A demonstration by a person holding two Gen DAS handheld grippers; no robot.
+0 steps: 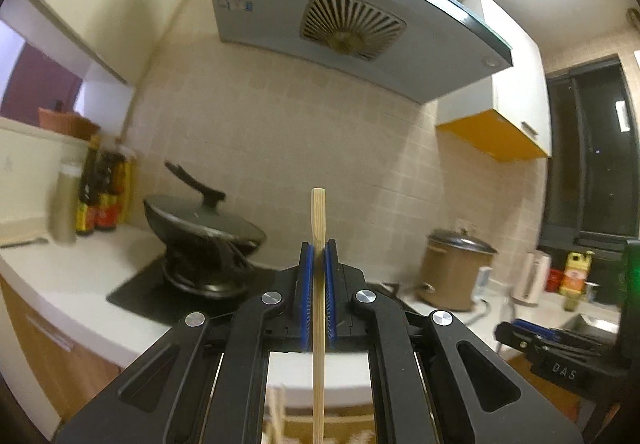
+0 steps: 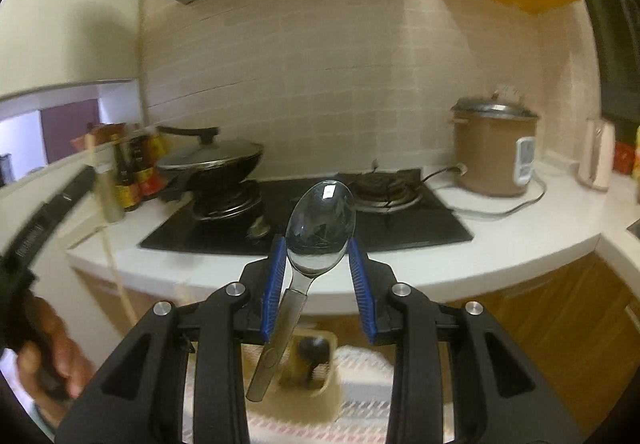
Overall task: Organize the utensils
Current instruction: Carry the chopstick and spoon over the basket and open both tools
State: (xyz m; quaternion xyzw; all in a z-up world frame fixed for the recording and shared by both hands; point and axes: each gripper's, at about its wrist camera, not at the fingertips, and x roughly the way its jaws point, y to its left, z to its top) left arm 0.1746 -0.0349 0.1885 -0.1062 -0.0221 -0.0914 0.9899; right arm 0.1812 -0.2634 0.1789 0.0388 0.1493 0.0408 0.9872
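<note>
Left wrist view: my left tool (image 1: 319,256) clamps a light, stiff chopstick (image 1: 318,220) mid-shaft; my right tool (image 2: 317,264) pinches a slippery metal spoon (image 2: 320,222) at its bowl.

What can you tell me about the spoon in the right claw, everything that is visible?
The spoon looks like polished metal, with a mirror-like oval bowl and a flat, plain handle. It stands nearly upright, bowl on top, handle slanting down and to the left. The right claw holds it between blue ribbed pads, which meet it at the bowl's lower sides and the neck. It hangs in the air in front of the white counter, above a beige utensil holder; its handle end stays just outside the holder.
</note>
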